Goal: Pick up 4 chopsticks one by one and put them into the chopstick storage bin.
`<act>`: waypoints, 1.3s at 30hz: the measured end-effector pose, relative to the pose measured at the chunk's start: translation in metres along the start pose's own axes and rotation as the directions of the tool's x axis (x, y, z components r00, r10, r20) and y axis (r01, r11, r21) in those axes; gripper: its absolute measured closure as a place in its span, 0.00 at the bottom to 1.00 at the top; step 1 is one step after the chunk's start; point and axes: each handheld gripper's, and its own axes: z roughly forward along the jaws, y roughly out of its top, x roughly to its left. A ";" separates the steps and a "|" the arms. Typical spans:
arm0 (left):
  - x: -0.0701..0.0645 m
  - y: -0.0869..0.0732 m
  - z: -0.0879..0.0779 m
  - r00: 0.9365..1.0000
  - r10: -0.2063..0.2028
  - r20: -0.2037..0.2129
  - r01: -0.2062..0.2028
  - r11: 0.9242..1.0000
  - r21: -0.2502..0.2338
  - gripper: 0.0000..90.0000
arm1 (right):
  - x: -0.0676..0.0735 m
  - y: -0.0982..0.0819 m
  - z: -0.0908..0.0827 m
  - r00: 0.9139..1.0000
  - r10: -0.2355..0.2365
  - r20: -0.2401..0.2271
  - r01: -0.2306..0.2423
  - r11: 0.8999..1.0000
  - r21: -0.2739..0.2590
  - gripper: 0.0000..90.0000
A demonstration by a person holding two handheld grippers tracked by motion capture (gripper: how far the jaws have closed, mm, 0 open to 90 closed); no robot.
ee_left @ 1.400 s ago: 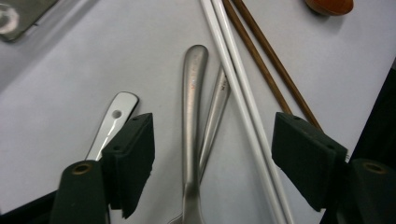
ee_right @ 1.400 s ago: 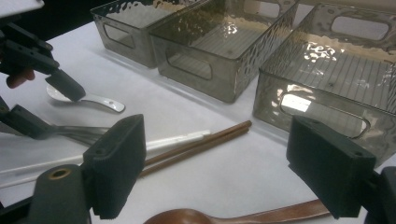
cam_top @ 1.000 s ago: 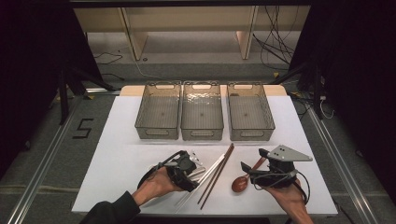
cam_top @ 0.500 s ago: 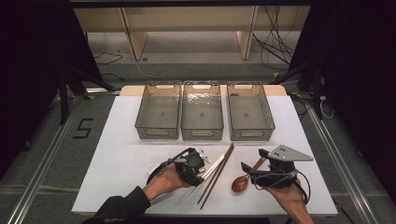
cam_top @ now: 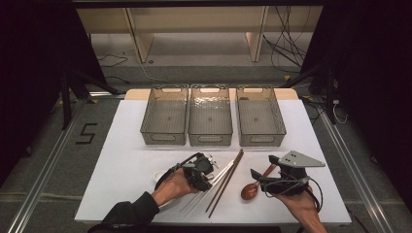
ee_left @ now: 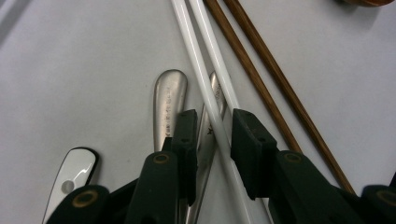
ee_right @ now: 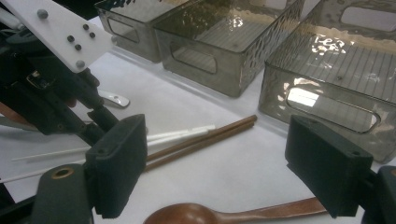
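— What's cut off low in the left gripper view?
— The white chopsticks and metal spoon handles pass under the jaws, ends hidden.
— Top right?
— Something brown, clipped by the edge.

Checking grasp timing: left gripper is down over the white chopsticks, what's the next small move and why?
Probably finish closing. The left gripper has just been closing, its jaws straddle one white chopstick with gaps either side, and a metal handle lies beside one jaw, so close gently before lifting.
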 end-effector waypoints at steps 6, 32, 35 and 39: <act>0.001 0.003 0.002 1.000 0.004 -0.002 -0.004 1.000 0.017 0.83 | 0.000 0.000 0.000 1.000 0.000 -0.004 0.000 1.000 0.001 0.24; 0.018 0.010 0.006 0.993 -0.108 0.048 0.107 0.994 0.024 0.92 | 0.000 -0.001 0.002 1.000 0.000 -0.014 0.000 1.000 0.015 0.25; 0.017 0.012 0.006 0.994 -0.103 0.044 0.103 0.994 0.022 0.92 | 0.000 -0.001 0.002 1.000 -0.001 -0.014 0.001 1.000 0.015 0.25; 0.017 0.014 0.007 0.995 -0.092 0.037 0.092 0.996 0.019 0.92 | 0.000 -0.001 0.002 1.000 0.000 -0.015 0.000 1.000 0.016 0.25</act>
